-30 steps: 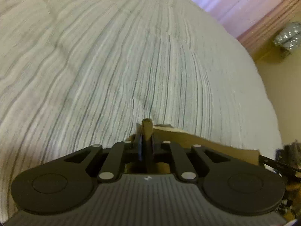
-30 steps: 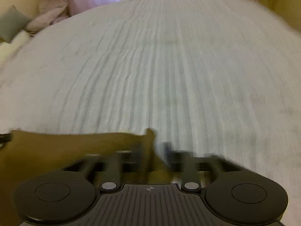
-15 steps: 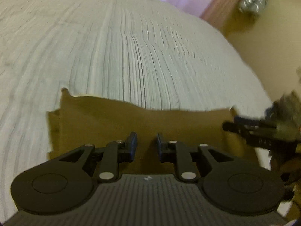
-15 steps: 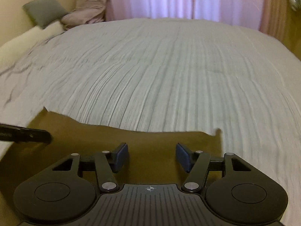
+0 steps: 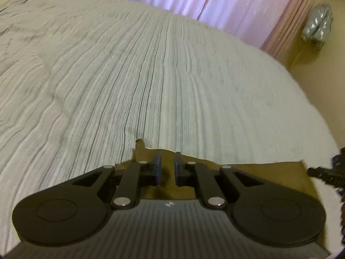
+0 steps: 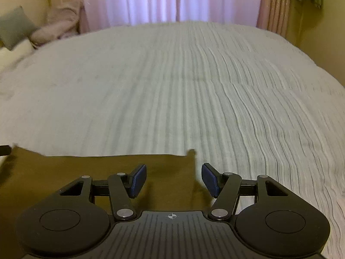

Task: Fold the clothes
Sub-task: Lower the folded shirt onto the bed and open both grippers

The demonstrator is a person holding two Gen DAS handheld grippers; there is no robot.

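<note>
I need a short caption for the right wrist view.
Open right gripper above flat olive-brown cloth on a striped white bedspread.

Lighting: dim, warm yellow cast in both views. Source: daylight through the curtain (image 6: 172, 0) behind the bed (image 6: 172, 86), which glows pale pink and is washed out. Shadows: soft, shallow, along the bed's creases; a darker patch on the brown cloth (image 6: 97, 172) under the right claw (image 6: 174, 180). Blur: slight motion smear, strongest on the bed's left side in the right view. Distortion: strong fisheye bowing, black corners. Glare: small glints on claw rivets.
</note>
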